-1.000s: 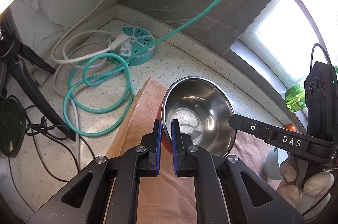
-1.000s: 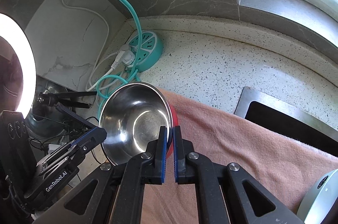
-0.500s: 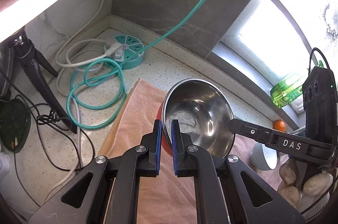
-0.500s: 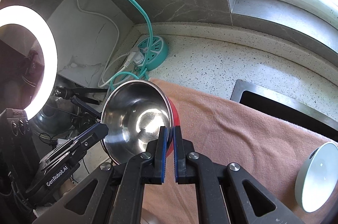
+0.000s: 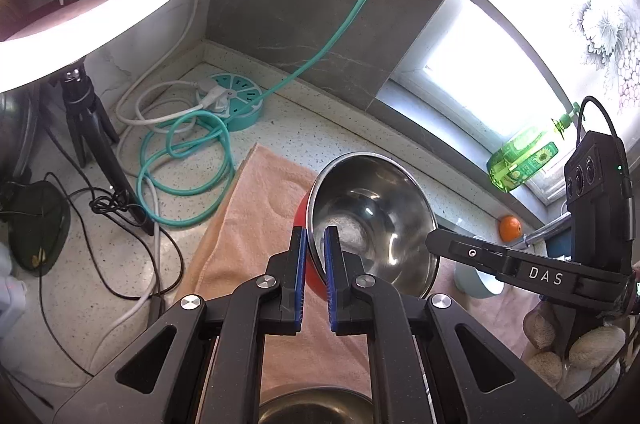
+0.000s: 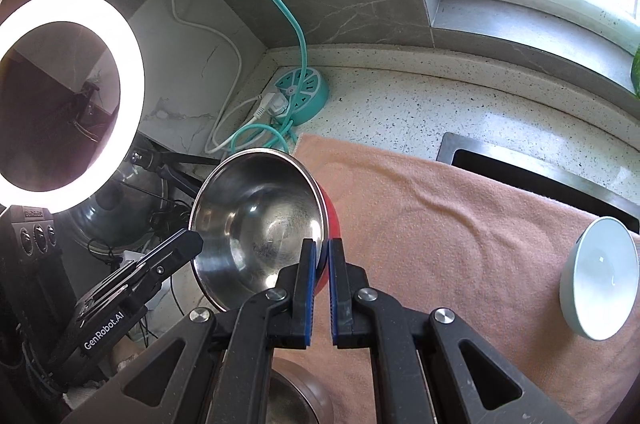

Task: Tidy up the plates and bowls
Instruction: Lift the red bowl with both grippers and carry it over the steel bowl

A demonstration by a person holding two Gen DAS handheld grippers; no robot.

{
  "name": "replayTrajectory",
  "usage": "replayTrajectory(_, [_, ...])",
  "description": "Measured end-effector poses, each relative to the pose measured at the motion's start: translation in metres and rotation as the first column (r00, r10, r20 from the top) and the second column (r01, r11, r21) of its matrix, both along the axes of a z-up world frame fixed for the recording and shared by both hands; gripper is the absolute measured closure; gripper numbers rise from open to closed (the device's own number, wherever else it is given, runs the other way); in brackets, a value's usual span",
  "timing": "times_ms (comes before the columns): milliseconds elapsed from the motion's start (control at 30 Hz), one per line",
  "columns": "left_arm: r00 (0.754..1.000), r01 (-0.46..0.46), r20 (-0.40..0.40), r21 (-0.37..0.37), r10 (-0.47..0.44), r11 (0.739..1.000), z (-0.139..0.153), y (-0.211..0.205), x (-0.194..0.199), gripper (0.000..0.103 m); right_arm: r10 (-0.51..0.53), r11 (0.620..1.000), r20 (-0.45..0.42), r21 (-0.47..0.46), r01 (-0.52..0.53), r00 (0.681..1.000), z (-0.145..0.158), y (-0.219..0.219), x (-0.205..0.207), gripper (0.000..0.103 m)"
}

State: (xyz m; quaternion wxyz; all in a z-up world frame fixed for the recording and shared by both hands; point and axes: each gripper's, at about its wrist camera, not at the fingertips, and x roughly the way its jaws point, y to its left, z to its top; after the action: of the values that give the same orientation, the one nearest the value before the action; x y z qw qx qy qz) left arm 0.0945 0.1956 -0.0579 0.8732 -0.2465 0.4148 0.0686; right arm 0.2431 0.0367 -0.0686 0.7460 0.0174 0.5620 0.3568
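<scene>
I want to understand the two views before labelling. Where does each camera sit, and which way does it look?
Left wrist: on the left gripper, looking down along its fingers at the steel bowl; right gripper enters at right.
Right wrist: on the right gripper, looking down at the same bowl; left gripper enters at left.
Shared: bowl, pink towel, teal power strip.

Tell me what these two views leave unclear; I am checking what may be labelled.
- Second metal bowl: both views, cut by the bottom edge and covered by the left tool or right tool.
- Steel bowl: its red outside shows only as a sliver; the base is hidden.
- Sink: right view, partly under the peach towel.
- Window: overexposed.
</scene>
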Motion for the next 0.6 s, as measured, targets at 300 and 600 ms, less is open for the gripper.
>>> replayTrajectory(300, [1.000, 0.016, 0.007, -0.006, -0.016, 1.000, 0.005, -0.006, -0.024, 0.096, -0.010, 1.000, 0.005, 0.009, 0.010, 1.000, 0.010, -0.011, -0.028, 0.097])
replayTrajectory(600, [1.000, 0.021, 0.005, -0.025, -0.021, 0.999, 0.005, -0.007, -0.048, 0.096, 0.003, 1.000, 0.010, 0.013, -0.004, 1.000, 0.017, -0.015, -0.055, 0.097])
